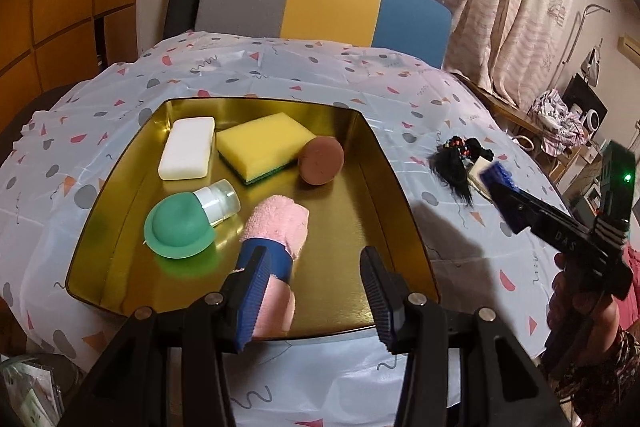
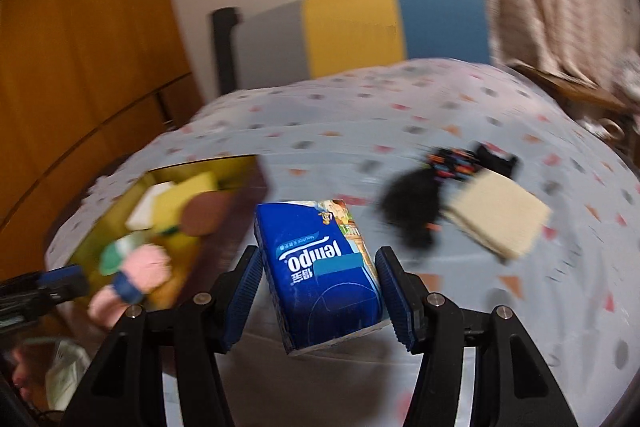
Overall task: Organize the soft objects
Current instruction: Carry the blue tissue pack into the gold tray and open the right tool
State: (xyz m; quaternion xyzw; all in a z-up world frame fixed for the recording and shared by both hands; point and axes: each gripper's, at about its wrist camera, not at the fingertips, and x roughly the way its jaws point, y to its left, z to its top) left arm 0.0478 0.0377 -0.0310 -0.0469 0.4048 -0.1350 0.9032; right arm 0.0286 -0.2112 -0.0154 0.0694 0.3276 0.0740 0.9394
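A: Patterned tablecloth [image 1: 280, 75], gold tray [image 1: 380, 163] at 9 o'clock of the right gripper [image 2: 320, 291], which is clamped on the tissue pack [image 2: 320, 267].
B: Pack sits skewed; may slip out.
A: Left gripper [image 1: 312, 295] jaws apart over the pink towel [image 1: 280, 227]; could snag it.

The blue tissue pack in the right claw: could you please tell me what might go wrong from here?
1. The blue tissue pack sits tilted between the right claw's pads, so it may slip out.
2. The gold tray is crowded; the pack could land on the pink towel roll or brown puff.
3. The left claw hangs open over the tray, risking a collision.
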